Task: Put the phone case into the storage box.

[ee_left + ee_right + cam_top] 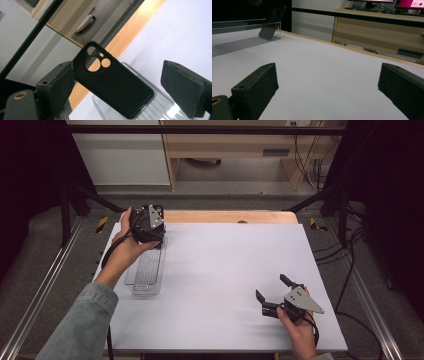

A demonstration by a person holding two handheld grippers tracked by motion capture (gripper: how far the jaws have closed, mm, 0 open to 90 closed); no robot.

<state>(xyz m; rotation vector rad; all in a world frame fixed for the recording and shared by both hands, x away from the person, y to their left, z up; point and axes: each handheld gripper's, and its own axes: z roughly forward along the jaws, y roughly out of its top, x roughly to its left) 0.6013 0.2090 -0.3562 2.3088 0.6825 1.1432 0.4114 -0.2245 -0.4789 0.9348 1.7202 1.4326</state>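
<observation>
A black phone case (112,87) with camera cut-outs stands tilted in the far end of a clear plastic tray (145,275), leaning up over the tray's end wall. My left gripper (150,237) hovers over that end, pointing down, with its jaws wide apart around the case (272,22). Its left pad (61,85) is at the case's edge, and the right pad (180,85) stands well clear of it. My right gripper (271,287) rests open near the table's front right, nothing between its jaws.
A white mat (225,270) covers the table, with a wooden strip (230,216) along its far edge. A black frame bar (352,15) crosses beyond the table. Wooden cabinets (235,145) and cables (350,250) lie past it.
</observation>
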